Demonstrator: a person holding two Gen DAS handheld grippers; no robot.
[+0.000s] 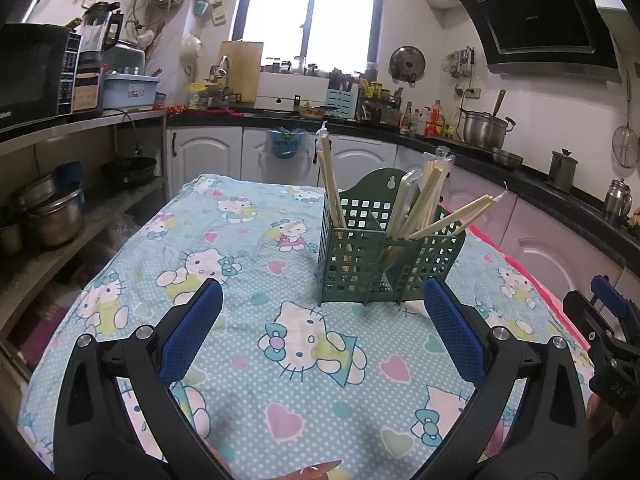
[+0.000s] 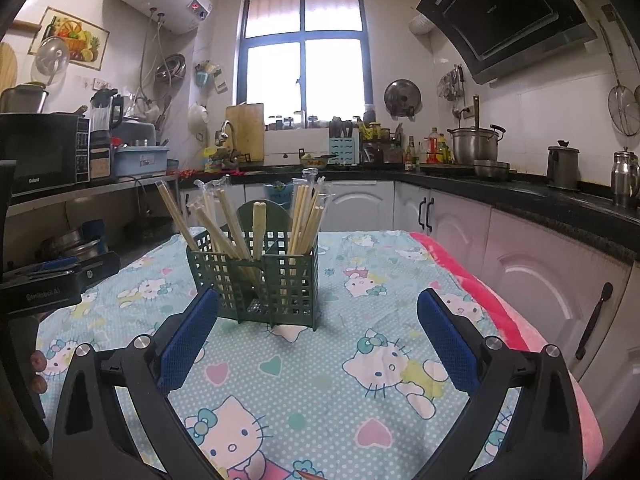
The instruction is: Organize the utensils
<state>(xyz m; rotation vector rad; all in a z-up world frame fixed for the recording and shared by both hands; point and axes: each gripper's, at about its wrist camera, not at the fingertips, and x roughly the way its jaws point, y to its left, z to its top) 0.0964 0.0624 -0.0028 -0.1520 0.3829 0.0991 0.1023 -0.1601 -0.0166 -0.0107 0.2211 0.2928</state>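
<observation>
Now left gripper (image 1: 322,326), right gripper (image 2: 318,330) agape — chopsticks (image 2: 304,216) upright in caddy (image 2: 276,280).

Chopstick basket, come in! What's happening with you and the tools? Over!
Left tool open, empty. Right tool open, empty. Green basket upright on tablecloth, chopsticks all inside. Nothing in the way.

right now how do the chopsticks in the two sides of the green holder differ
Seen from the left wrist, the left bundle of chopsticks stands nearly upright in the green holder; the right bundle of chopsticks fans out, some leaning far toward the right. The left bundle looks smaller, the right fuller. Both are pale sticks, some in clear wrappers.
</observation>
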